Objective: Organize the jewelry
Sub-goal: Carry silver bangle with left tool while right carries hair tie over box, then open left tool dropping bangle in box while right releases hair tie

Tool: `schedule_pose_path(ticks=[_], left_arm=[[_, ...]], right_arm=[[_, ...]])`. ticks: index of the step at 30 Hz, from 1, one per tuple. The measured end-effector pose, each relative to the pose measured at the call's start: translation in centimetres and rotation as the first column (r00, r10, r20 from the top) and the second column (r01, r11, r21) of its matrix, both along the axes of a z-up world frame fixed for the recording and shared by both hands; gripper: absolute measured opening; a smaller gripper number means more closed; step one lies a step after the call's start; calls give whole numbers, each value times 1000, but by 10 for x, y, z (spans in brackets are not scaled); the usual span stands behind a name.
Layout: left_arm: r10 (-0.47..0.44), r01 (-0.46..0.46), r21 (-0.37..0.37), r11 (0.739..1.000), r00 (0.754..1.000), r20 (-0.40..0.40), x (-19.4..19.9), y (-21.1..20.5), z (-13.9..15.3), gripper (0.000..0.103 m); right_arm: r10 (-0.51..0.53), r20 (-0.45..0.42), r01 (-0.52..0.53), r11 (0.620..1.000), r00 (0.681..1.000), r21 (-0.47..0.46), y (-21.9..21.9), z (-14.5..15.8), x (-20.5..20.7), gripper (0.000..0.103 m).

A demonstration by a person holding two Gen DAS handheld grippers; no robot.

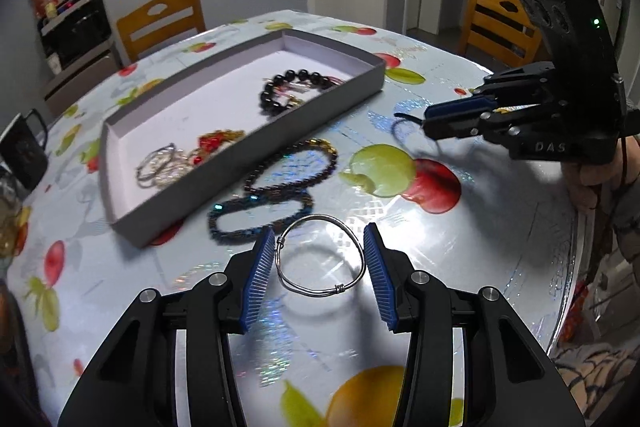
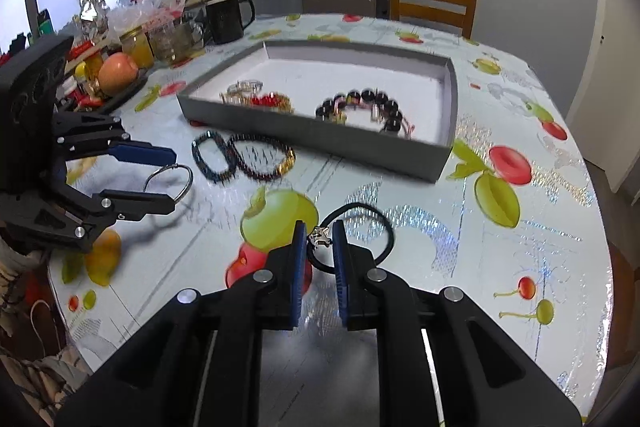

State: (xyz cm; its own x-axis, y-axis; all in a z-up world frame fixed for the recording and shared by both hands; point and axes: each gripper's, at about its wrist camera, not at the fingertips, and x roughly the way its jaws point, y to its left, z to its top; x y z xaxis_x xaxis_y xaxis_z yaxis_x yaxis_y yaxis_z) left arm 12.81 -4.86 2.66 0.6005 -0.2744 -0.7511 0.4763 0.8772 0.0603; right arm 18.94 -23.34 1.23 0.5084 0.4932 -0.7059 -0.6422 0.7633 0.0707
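Observation:
My left gripper (image 1: 320,239) is shut on a silver wire bangle (image 1: 320,291), its pads touching both sides and holding it above the table; the bangle also shows in the right wrist view (image 2: 168,183). My right gripper (image 2: 318,237) is shut on a black cord bracelet (image 2: 376,223) with a small metal clasp, lifted off the table. A grey tray (image 1: 248,163) holds a black bead bracelet (image 1: 288,87), a red and gold piece (image 1: 216,141) and thin rings (image 1: 160,163). Two dark bead bracelets (image 1: 292,163) (image 1: 260,219) lie on the table beside the tray.
The round table has a fruit-print cloth (image 2: 500,195). A black mug (image 2: 226,15), jars and food packets (image 2: 160,35) crowd its far left edge. Wooden chairs (image 1: 164,19) (image 1: 496,23) stand behind. The table edge (image 1: 576,267) curves close on the right.

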Motion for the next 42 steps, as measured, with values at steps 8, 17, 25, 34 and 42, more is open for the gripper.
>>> schedule_pose_path(ticks=[8,17,25,34,42], left_arm=[[33,-33,0,999,999,38,14,12,24,47],[94,-93,-26,995,994,52,47,31,40,47],[189,-185,-102,977,981,34,89,55,38,47],[254,-252,-130,959,967,-3,119,69,20,47],[292,-292,-77,953,956,-21,122,74,0,48]], right_arm=[[8,54,-10,999,998,31,4,32,7,13],[-3,99,-5,996,995,85,11,62,32,13],[-20,62,12,993,998,119,26,62,73,13],[-59,-5,59,992,998,109,29,34,100,13],[-80,-48,83,993,996,78,28,11,111,13]])
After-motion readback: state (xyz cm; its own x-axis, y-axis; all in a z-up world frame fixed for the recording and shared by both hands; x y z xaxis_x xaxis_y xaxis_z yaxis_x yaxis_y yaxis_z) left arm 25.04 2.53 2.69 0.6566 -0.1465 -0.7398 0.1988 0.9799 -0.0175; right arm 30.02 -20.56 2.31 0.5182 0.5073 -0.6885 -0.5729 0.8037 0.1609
